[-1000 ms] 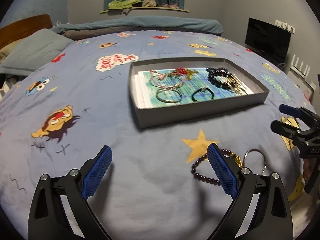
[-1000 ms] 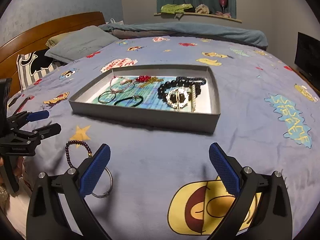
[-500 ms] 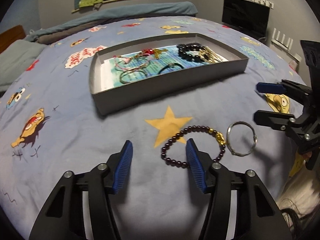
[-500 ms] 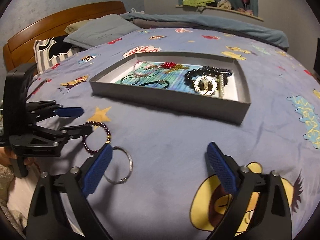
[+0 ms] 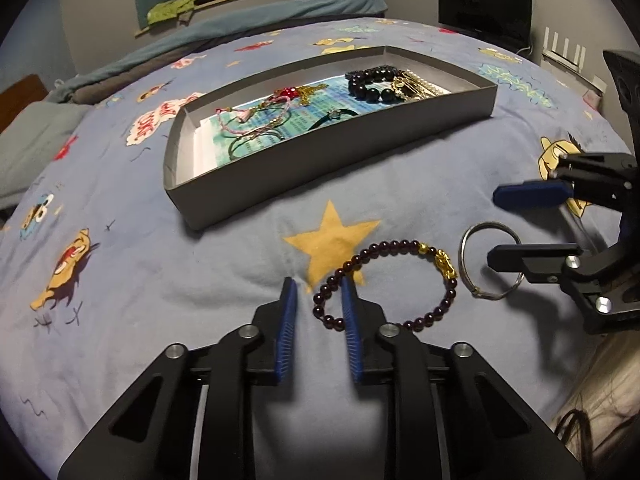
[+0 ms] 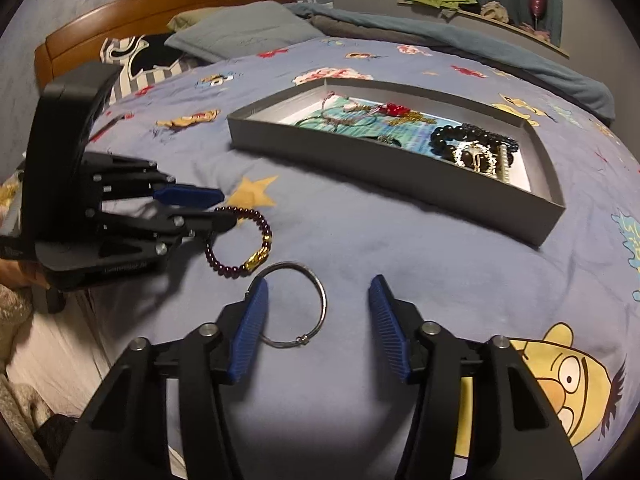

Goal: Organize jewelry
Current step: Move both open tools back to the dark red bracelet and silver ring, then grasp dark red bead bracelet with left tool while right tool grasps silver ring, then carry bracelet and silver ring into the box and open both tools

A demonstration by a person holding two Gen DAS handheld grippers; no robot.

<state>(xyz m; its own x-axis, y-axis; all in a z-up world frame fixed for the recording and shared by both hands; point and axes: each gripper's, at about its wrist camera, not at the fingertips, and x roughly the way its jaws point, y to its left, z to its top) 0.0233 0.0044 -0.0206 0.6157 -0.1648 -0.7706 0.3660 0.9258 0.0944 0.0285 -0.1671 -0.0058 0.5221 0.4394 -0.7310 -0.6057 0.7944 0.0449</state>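
Note:
A dark red bead bracelet (image 5: 400, 280) with a gold charm lies on the blue bedspread; it also shows in the right wrist view (image 6: 240, 248). My left gripper (image 5: 318, 300) is narrowly open, its jaws astride the bracelet's near-left edge. A silver ring bangle (image 5: 488, 260) lies just right of the bracelet, and shows in the right wrist view (image 6: 296, 308). My right gripper (image 6: 316, 300) is open around the bangle, its left pad at the bangle's left edge. A grey tray (image 5: 320, 160) beyond holds several bracelets.
The bed edge lies close behind both grippers. Pillows (image 6: 240, 36) and a wooden headboard (image 6: 160, 4) are at the far left. A dark monitor (image 5: 484, 0) stands beyond the bed. The tray wall (image 6: 400, 176) rises between the grippers and the jewelry inside.
My left gripper has narrowed a lot and moved onto the bead bracelet's edge. My right gripper has moved left over the silver bangle and narrowed a little.

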